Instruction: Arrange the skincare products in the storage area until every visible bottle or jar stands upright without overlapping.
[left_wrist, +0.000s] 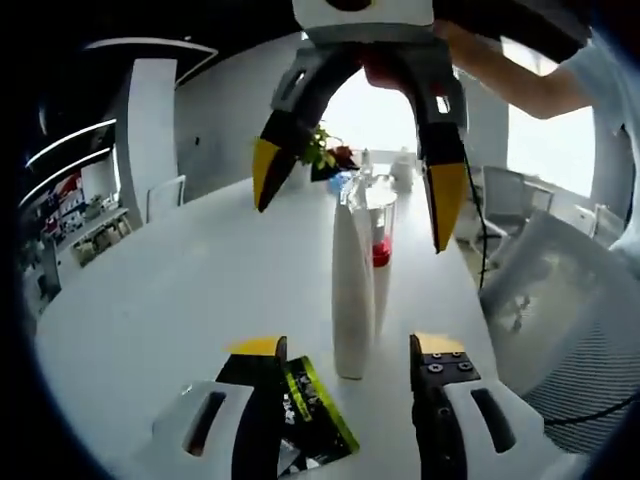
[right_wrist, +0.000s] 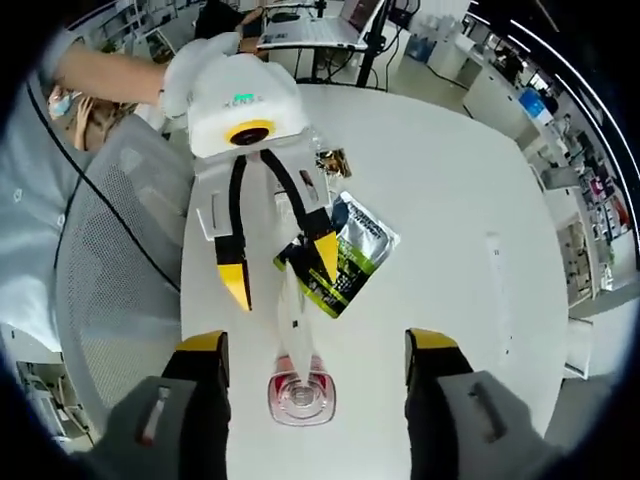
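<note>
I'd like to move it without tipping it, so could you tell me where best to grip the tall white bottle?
Grip the white bottle low on its body, coming level from the near side, fingers either side. It is tall, slim and upright, so a high grip could topple it into the clear bottle just behind.
</note>
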